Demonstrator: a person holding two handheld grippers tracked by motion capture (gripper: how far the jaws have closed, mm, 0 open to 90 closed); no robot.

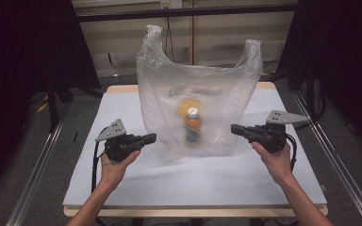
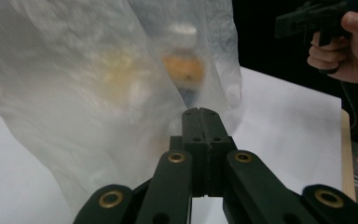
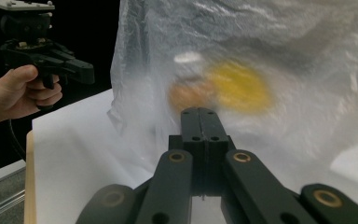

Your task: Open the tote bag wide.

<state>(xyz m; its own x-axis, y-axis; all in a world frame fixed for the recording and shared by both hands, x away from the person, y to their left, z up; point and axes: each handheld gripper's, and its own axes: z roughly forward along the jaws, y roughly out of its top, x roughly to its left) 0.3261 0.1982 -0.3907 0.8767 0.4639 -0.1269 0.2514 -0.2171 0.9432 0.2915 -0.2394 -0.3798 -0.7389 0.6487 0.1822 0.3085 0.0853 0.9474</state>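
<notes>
Two grippers sit at either side of a clear plastic bag [image 1: 198, 94] standing upright on the white table [image 1: 122, 188]. On my left, the left gripper [image 1: 152, 137] is held low just beside the bag's lower left edge, its jaws pressed together on nothing. In the middle, through the film, I see a bottle [image 1: 193, 126] with a white cap and orange contents standing inside the bag, a blurred yellow shape behind it. The bag's two handles rise at the top. On my right, the right gripper [image 1: 234, 128] hovers at the bag's lower right edge, its jaws likewise closed and empty.
</notes>
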